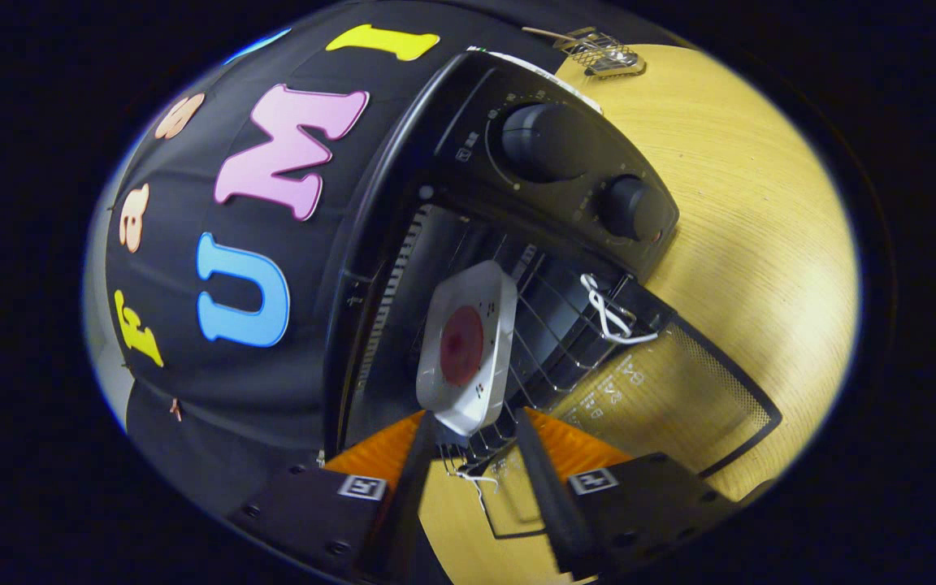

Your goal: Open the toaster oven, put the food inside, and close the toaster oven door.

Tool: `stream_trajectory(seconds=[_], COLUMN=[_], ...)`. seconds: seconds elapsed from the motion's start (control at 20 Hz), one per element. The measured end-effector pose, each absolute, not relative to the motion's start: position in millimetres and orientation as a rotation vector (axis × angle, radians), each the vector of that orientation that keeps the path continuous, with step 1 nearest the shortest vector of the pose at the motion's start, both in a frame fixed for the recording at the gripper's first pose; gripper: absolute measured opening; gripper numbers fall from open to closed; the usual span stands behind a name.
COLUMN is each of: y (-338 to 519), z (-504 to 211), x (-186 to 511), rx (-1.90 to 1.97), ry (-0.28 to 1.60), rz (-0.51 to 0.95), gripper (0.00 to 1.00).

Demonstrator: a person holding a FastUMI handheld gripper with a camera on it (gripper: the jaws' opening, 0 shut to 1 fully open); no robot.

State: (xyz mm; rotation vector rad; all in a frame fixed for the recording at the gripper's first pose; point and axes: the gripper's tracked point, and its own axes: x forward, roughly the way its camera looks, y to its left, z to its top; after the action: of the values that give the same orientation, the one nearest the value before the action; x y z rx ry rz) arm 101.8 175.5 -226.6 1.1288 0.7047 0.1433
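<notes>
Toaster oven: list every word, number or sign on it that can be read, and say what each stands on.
Nothing reads clearly.
Marks around the two knobs on the control panel: too small.
White print on the open glass door: blurred.
Square marker on the claw: a pattern, no words.
The claw's fingers flank the near edge of the white plate on the rack; grip unclear.

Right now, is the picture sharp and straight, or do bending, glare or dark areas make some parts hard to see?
Gripper view: the fisheye bends the table and toaster oven, and the scene is tilted; the white plate on the rack is sharp; the open glass door lets the table show through; the oven's inside is dark; the gripper stands open, its fingers dark.
</notes>
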Motion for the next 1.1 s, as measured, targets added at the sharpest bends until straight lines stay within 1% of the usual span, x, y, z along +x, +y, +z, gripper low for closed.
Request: stream_trajectory(seconds=[0.1,0.2,0.5,0.6,0.8,0.85,1.1], y=[178.1,175.7,174.3,172.5,175.7,174.6,157.5], z=[-227.0,-223.5,-194.7,-188.1,-200.6,-207.0,-254.7], x=[76.3,58.9,24.3,14.5,-0.2,-3.9,-17.3], rx=[1.059,0.976,0.610,0.487,0.234,0.179,0.016], ry=[0.749,0.770,0.681,0.648,0.630,0.642,0.730], rz=[0.195,0.231,0.374,0.394,0.431,0.430,0.328], gripper=[0.98,0.98,0.98,0.98,0.99,0.98,0.99])
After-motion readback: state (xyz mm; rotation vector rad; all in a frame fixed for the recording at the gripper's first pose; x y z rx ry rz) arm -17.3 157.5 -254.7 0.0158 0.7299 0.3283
